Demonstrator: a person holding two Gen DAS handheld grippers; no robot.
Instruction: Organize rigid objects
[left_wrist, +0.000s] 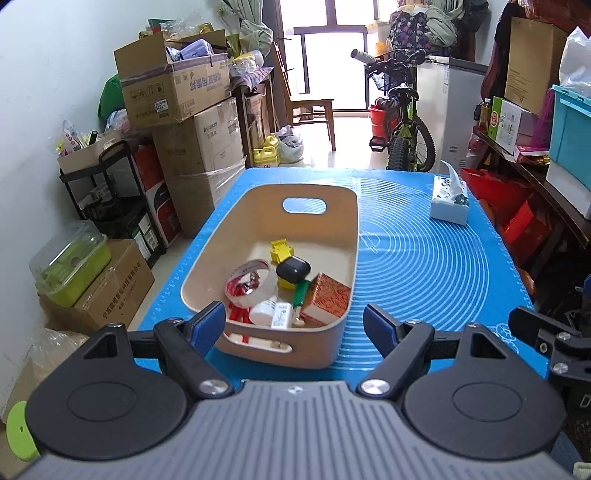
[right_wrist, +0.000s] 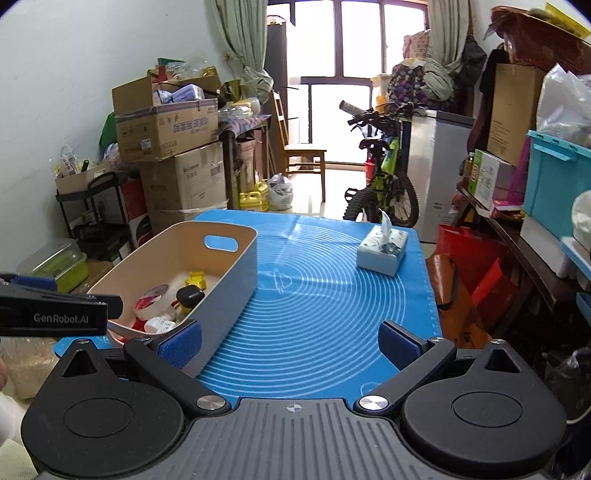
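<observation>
A: What is on the left?

B: A beige bin (left_wrist: 343, 229) on the blue surface (left_wrist: 424, 266), holding tape (left_wrist: 247, 284), a yellow toy (left_wrist: 282, 253), a black case (left_wrist: 293, 269) and a red box (left_wrist: 327, 299). The left gripper (left_wrist: 294, 323) hovers before it, fingers released, empty.

A: And to the right?

B: The right gripper (right_wrist: 290, 341), fingers released, over bare mat; a tissue pack (right_wrist: 382, 251) beyond. Sorting looks finished; next, probably withdraw or move the bin.

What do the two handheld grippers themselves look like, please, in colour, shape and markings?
Both the left gripper and the right gripper have a ribbed grey body, round black discs either side, black linkage arms with silver screws, and blue textured pads. The right wrist view shows white "GenRobot.AI" lettering on the left one's side.
</observation>
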